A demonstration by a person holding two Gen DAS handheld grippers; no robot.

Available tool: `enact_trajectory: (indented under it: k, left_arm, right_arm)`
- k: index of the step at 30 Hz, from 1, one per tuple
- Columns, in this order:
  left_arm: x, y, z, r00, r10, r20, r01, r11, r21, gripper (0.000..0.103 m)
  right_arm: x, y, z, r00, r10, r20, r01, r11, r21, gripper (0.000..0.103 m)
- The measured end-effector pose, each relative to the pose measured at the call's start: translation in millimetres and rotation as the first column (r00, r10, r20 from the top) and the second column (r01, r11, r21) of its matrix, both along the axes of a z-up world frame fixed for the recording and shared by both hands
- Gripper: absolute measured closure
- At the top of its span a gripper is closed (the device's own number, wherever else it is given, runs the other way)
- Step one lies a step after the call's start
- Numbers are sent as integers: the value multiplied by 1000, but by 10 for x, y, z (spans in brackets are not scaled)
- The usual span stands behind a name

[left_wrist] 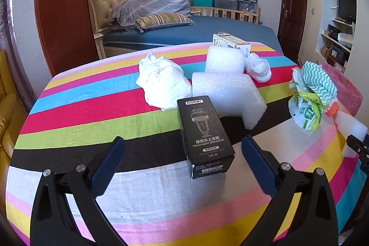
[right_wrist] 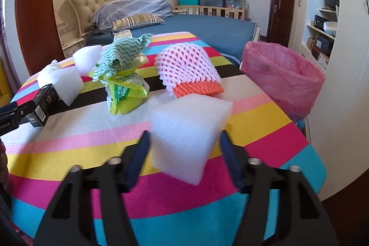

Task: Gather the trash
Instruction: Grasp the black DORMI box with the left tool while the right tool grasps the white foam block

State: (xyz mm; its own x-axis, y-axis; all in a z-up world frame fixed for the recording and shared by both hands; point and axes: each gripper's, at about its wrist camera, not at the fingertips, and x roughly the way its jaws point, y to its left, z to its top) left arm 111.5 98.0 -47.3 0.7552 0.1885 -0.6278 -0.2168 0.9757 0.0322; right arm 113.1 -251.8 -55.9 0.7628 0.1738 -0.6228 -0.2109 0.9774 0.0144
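Clamping foam block (right_wrist: 190,130) in right gripper (right_wrist: 184,137) fingers for the bin (right_wrist: 283,75); left gripper (left_wrist: 183,149) fingers apart, straddling black box (left_wrist: 205,137).

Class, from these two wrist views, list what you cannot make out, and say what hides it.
- Inside of the pink-lined bin: right wrist view, near wall hides the bottom.
- Small print on the black box: left wrist view, too small.
- Right gripper contact with the foam block: right wrist view, motion blur.
- Carton: left wrist view, foam in front covers its lower part.
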Motion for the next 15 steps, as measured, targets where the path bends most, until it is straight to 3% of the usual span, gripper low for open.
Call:
enact_trajectory:
  k: [7,10,12,15]
  left_arm:
    - [115,-72,-22,999,-25,-19,25,1000,0,22]
    - [191,-48,-73,998,-35,-55,34,999,-28,41]
    - [205,-15,-96,996,-54,-68,50,997,-61,62]
    - [175,-14,-99,997,-58,-56,54,995,-79,65]
  right_arm:
    - [-53,-69,0,999,18,30,-19,1000,25,48]
    - [-67,-75,8,999,24,37,-25,999,38,48]
    - [-74,-83,9,999,25,41,-26,999,43,48]
    - [-90,-90,16,998,27,51,-30,998,53,48]
